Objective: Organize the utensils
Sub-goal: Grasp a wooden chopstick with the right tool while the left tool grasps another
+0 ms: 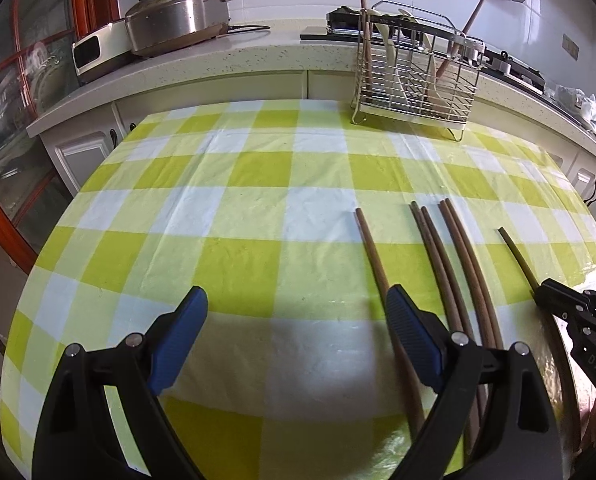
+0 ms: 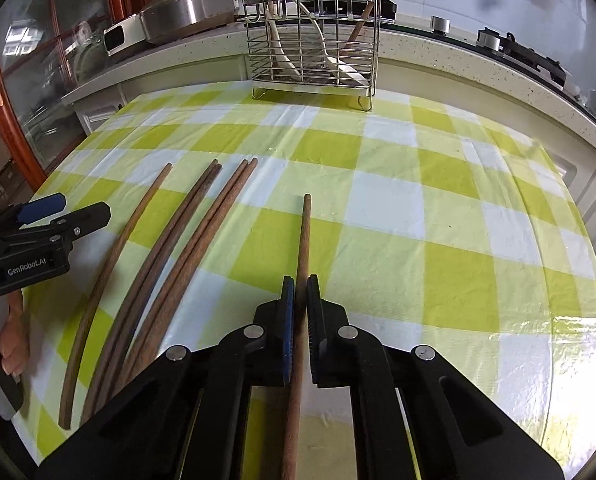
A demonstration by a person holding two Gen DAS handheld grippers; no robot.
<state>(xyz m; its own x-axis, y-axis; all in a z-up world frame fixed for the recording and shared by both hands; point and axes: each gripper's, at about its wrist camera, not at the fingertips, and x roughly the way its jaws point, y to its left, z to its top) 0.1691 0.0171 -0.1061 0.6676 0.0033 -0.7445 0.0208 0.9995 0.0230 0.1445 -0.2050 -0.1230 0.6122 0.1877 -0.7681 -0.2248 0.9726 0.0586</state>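
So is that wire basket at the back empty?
No. The wire basket already holds a couple of white utensils and wooden sticks leaning inside it.

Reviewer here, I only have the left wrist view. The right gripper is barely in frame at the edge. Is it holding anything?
Observer: Yes, the right gripper is shut on one chopstick.
Reviewer: Is that chopstick apart from the others?
Observer: Yes, five chopsticks lie on the cloth to its left.
Reviewer: Is the rack ahead of it?
Observer: Yes, the rack stands at the table's far edge, slightly left of the chopstick's line.
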